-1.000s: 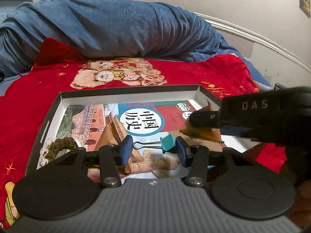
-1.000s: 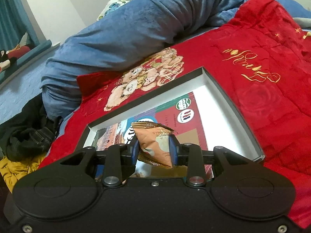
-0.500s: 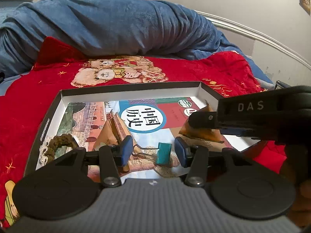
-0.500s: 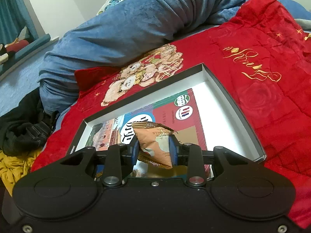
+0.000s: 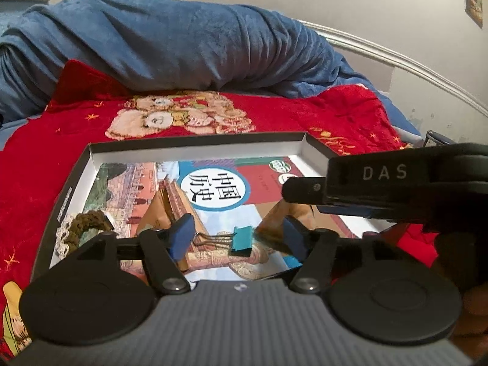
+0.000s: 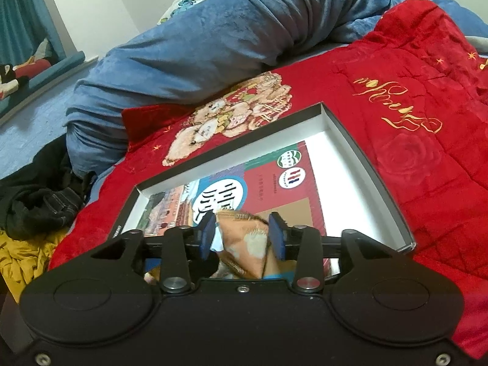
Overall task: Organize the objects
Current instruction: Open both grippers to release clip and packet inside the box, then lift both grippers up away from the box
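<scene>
A big blue blanket (image 5: 170, 45) lies bunched up on a red blanket (image 6: 411, 116) with teddy bears. Black clothes (image 6: 33, 201) sit beside it.

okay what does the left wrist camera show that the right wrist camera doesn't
Only the left wrist view shows the teal binder clip lying between the open left gripper fingers, plus a brown braided bracelet. Only the right wrist view shows black clothing beside the bed. Both show the box, the book inside, and the right gripper around an orange snack packet.
</scene>
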Demonstrator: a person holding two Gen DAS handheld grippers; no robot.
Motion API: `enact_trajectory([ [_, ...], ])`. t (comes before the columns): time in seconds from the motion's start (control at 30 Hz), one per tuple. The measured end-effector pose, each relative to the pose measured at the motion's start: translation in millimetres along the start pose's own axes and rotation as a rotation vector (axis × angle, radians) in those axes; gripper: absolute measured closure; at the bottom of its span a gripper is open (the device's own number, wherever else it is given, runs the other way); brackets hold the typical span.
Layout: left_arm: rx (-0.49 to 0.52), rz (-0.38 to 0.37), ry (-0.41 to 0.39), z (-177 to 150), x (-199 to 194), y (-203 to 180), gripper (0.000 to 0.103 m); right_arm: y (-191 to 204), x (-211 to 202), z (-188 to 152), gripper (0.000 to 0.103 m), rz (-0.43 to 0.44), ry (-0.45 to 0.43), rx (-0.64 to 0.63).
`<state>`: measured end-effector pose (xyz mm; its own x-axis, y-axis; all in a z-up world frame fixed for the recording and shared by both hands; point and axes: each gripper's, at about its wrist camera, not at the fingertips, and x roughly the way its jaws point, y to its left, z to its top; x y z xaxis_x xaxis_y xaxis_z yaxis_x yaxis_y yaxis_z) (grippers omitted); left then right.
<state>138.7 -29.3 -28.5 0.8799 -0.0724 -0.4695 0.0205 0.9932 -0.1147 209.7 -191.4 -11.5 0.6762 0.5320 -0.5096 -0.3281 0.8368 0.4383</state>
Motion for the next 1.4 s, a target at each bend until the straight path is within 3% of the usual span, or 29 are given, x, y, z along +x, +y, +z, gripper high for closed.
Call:
enact_trajectory([
  [0.27, -0.058, -0.011, -0.041, 12.8, -11.1, 7.3, 0.021, 15.7, -23.4, 11.9, 0.041, -0.017, -0.08, -0.029],
  [0.33, -0.056, -0.003, -0.066, 19.0, -17.5, 7.9, 0.019, 23.2, -36.2, 17.3, 0.032, -0.013, -0.11, -0.042],
  [0.63, -0.129, -0.023, -0.18, 55.8, -55.5, 21.4, 0.012, 53.1, -102.3, 46.6, 0.02, -0.04, -0.228, -0.064],
  [0.8, -0.156, -0.059, -0.227, 70.2, -82.3, 27.2, 0.003, 70.7, -144.3, 56.3, 0.011, -0.056, -0.295, -0.066],
  [1.1, -0.115, -0.113, -0.287, 85.2, -122.1, 24.1, 0.0, 92.7, -206.1, 44.0, 0.007, -0.087, -0.342, -0.039],
  [1.4, -0.063, -0.1, -0.34, 91.3, -157.1, 33.7, 0.0, 84.6, -246.1, 20.7, 0.007, -0.131, -0.368, 0.05],
])
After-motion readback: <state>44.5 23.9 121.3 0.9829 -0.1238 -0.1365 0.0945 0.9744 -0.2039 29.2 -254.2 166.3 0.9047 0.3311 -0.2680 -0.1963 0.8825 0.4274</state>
